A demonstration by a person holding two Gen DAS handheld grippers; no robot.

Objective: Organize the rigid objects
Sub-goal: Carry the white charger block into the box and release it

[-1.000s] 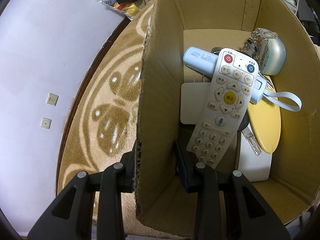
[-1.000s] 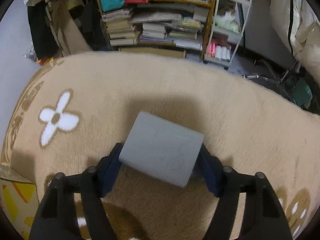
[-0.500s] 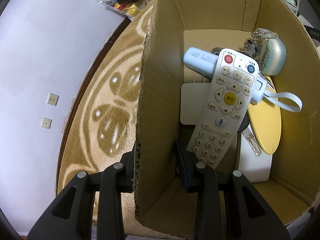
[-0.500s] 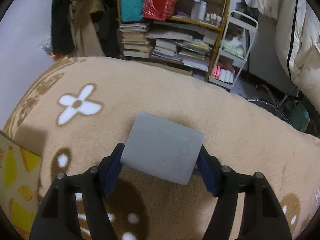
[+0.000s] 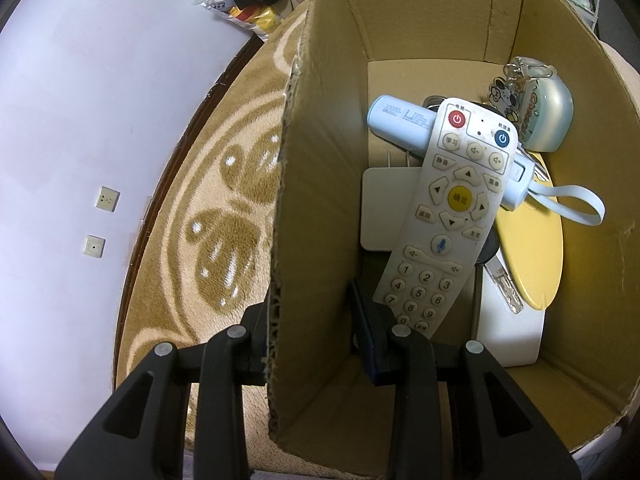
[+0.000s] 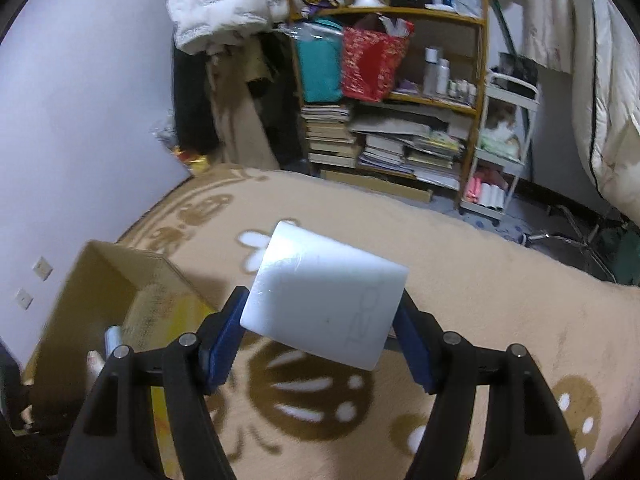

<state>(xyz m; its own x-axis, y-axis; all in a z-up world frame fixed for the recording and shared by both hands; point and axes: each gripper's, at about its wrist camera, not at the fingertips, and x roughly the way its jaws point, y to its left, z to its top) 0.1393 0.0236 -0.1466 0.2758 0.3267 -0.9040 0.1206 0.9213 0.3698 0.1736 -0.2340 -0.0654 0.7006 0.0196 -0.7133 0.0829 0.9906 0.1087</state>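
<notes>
My left gripper (image 5: 308, 320) straddles the left wall of an open cardboard box (image 5: 316, 208), one finger outside and one inside, clamped on the wall. Inside the box lie a white remote (image 5: 448, 216), a light-blue power bank (image 5: 400, 124), a yellow disc (image 5: 532, 248), a flat white case (image 5: 380, 208) and a pale teal pouch with a key charm (image 5: 548, 120). My right gripper (image 6: 320, 328) is shut on a white rectangular block (image 6: 324, 300), held tilted above the carpet. The same cardboard box (image 6: 120, 280) shows at the lower left of the right wrist view.
A beige patterned carpet (image 6: 480, 300) covers the floor. The pale wall with two sockets (image 5: 102, 216) runs close to the box's left side. Crowded bookshelves (image 6: 384, 128), a white trolley (image 6: 500, 152) and hanging clothes stand beyond the carpet's far edge.
My right gripper has risen and swung left with the white block, bringing the cardboard box into its view. The left gripper and the box have stayed put.
</notes>
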